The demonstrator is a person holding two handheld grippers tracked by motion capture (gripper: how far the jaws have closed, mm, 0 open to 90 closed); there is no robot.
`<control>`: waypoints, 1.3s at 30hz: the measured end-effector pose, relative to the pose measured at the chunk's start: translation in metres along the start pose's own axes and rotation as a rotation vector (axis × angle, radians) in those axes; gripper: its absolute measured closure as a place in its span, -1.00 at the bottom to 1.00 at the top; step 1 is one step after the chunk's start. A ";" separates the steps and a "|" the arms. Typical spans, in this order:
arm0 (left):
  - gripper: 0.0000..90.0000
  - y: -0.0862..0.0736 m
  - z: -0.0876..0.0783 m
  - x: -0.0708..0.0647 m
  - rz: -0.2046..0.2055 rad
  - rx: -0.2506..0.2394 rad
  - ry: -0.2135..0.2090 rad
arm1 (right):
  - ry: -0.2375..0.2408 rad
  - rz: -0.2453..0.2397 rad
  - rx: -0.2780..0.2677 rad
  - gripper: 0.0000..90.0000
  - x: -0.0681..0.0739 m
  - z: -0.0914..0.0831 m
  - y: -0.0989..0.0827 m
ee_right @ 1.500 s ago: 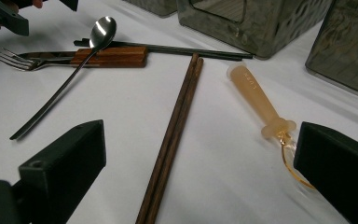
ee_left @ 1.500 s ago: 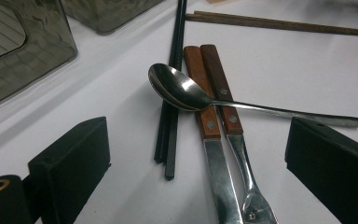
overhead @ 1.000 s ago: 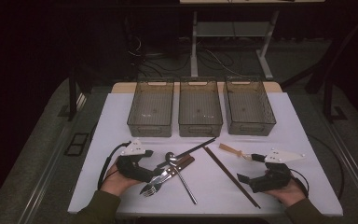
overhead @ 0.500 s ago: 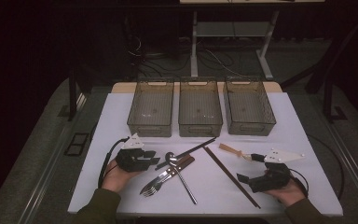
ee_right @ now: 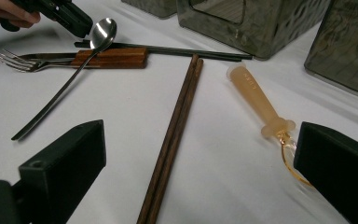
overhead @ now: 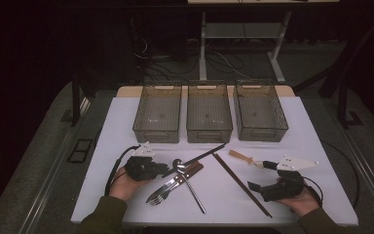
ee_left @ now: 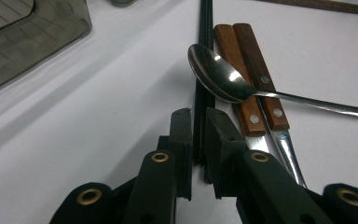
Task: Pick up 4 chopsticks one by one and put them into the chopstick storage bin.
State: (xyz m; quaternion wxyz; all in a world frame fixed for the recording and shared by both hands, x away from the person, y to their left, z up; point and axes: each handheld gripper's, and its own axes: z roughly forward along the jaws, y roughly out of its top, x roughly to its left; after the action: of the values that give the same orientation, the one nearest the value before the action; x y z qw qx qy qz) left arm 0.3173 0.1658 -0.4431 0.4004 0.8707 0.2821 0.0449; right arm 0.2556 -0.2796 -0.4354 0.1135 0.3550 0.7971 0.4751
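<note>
A pair of black chopsticks (overhead: 202,157) (ee_left: 205,28) lies slanted on the white table top (overhead: 126,122). My left gripper (overhead: 164,169) (ee_left: 198,116) has just been closing and is shut on their near end, which is pinched between its pads. A steel spoon (overhead: 187,180) (ee_left: 216,74) rests its bowl across two wood-handled forks (overhead: 173,184) (ee_left: 251,56) beside that grip. My right gripper (overhead: 255,187) (ee_right: 198,140) stands wide open, low over the table. A pair of brown chopsticks (overhead: 241,184) (ee_right: 177,126) runs between its jaws, untouched. An amber-handled utensil (overhead: 243,158) (ee_right: 256,98) lies near its right jaw.
Three smoky plastic bins stand in a row at the back of the table: left (overhead: 156,132), middle (overhead: 209,132), right (overhead: 263,131). The left one (ee_left: 28,37) is close to my left gripper. The table's front edge runs just below both hands.
The left gripper's jaws have gone from open to closed around the end of the black chopsticks, after a slight shift towards them. The right gripper has stayed still.
</note>
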 end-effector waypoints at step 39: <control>0.87 -0.005 -0.005 0.004 0.084 0.044 0.011 | 0.002 0.005 -0.005 -0.95 -0.001 -0.001 0.000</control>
State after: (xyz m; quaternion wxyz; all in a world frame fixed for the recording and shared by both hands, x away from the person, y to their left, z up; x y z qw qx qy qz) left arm 0.3171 0.1739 -0.4437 0.3774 0.8901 0.2482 0.0602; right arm 0.2558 -0.2806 -0.4349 0.1123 0.3565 0.7952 0.4776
